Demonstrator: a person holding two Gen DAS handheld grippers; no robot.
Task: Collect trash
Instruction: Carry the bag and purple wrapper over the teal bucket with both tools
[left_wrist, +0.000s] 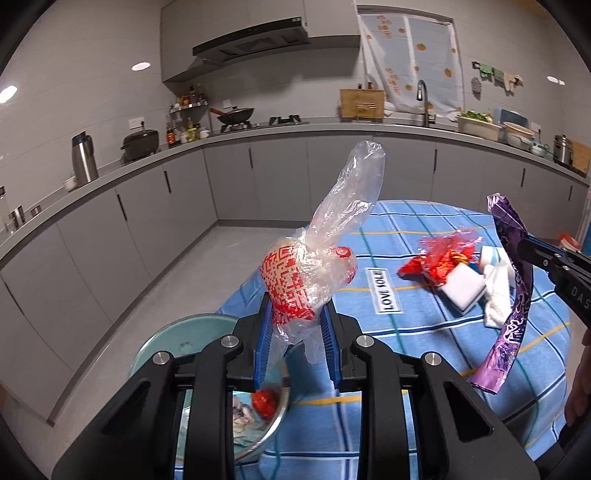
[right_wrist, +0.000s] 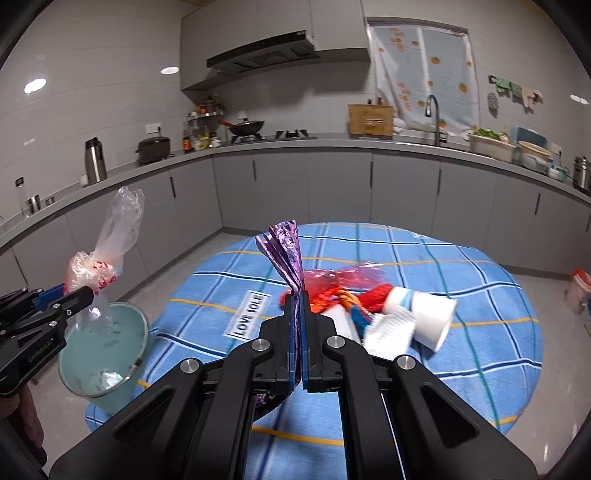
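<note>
Left wrist, plastic bag (left_wrist: 317, 269) pinched between fingers (left_wrist: 263, 343), above bin (left_wrist: 173, 336)

Round tabletop (right_wrist: 480, 288), covered in blue plaid cloth bearing a "LOVE SOLE" label (right_wrist: 248, 314). Behind, grey cabinets with wok (right_wrist: 245, 127) on hob, rice cooker (right_wrist: 154, 149), steel thermos (right_wrist: 95, 160), tap (right_wrist: 433, 114), range hood (right_wrist: 262, 55), persimmon-print curtain (right_wrist: 424, 70).

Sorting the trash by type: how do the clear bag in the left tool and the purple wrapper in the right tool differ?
The clear plastic bag is see-through and bulky, with a red-printed item inside; the purple wrapper is opaque, shiny and flat. The bag fills spread jaws; the wrapper is pinched between nearly closed ones. Both are held above the table.
</note>
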